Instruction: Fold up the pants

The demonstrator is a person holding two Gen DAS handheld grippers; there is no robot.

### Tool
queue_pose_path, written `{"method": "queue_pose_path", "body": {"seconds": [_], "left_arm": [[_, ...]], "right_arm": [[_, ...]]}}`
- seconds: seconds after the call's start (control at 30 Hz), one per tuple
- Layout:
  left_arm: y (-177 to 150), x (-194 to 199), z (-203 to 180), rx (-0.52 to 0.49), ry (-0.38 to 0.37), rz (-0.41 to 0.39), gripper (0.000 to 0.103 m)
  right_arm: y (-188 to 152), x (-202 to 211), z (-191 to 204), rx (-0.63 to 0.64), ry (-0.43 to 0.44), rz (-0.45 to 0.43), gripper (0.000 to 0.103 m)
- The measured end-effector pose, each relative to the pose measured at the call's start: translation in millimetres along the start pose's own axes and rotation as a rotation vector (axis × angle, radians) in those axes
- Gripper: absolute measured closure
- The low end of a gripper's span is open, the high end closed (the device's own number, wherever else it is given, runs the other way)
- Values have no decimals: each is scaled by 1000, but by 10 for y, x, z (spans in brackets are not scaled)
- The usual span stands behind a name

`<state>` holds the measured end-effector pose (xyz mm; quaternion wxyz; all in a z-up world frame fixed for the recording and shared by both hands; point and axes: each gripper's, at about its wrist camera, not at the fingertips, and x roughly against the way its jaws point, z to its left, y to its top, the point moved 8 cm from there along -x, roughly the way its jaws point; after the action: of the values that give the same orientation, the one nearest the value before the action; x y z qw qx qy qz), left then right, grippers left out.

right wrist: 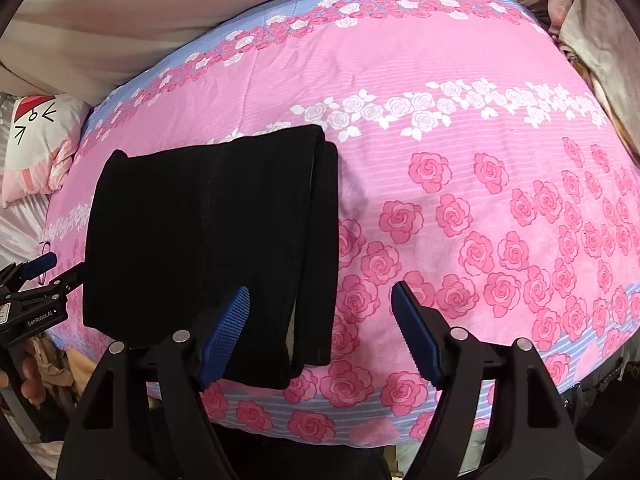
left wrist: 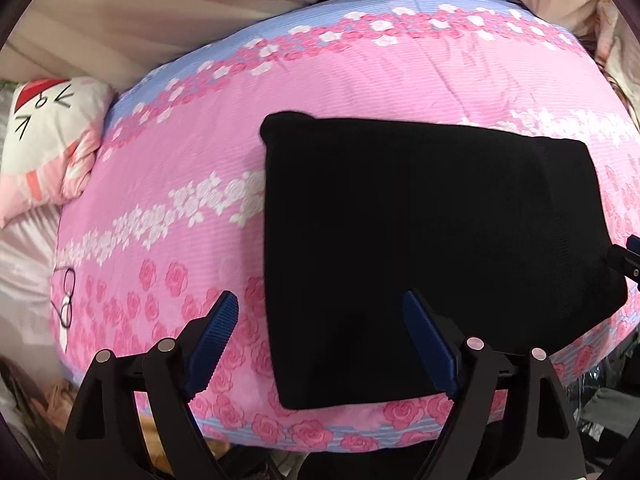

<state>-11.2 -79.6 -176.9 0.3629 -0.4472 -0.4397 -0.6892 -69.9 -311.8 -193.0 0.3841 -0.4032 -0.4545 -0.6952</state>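
Black pants (left wrist: 420,248) lie folded into a flat rectangle on a pink rose-print quilt (left wrist: 180,160). My left gripper (left wrist: 320,298) hovers open above the pants' near left edge, one blue pad over the quilt and the other over the cloth, with nothing pinched. In the right wrist view the same pants (right wrist: 208,232) show stacked layers along their right side. My right gripper (right wrist: 320,290) is open over that right edge, its left pad above the cloth and its right pad above the quilt (right wrist: 480,200). Each gripper also appears in the other's view, the right gripper (left wrist: 628,256) and the left gripper (right wrist: 60,270).
Eyeglasses (left wrist: 66,300) lie on the quilt's left part. A white and pink pillow (left wrist: 48,132) with a drawn face sits at the far left. Beige cloth runs along the back. Clutter shows below the quilt's near edge, and part of a hand (right wrist: 28,376) at the lower left.
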Motion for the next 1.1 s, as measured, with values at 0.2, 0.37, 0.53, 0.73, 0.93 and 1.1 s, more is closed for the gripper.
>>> {"method": "queue_pose_path", "body": {"seconds": [0.2, 0.37, 0.53, 0.73, 0.93, 1.1], "left_arm": [[-89, -30, 182, 27, 38, 15, 21], [-244, -177, 271, 83, -142, 73, 17], [-385, -441, 317, 119, -237, 109, 17], [-411, -635, 253, 130, -343, 116, 16], [-392, -768, 237, 155, -431, 122, 13], [-398, -756, 205, 118, -431, 98, 16]], "right_arm": [[8, -50, 77, 0, 32, 8, 30], [-49, -170, 26, -68, 128, 44, 29], [-139, -351, -61, -180, 219, 93, 29], [-168, -432, -45, -235, 302, 110, 23], [-194, -455, 109, -171, 312, 123, 20], [-231, -464, 205, -121, 286, 113, 31]]}}
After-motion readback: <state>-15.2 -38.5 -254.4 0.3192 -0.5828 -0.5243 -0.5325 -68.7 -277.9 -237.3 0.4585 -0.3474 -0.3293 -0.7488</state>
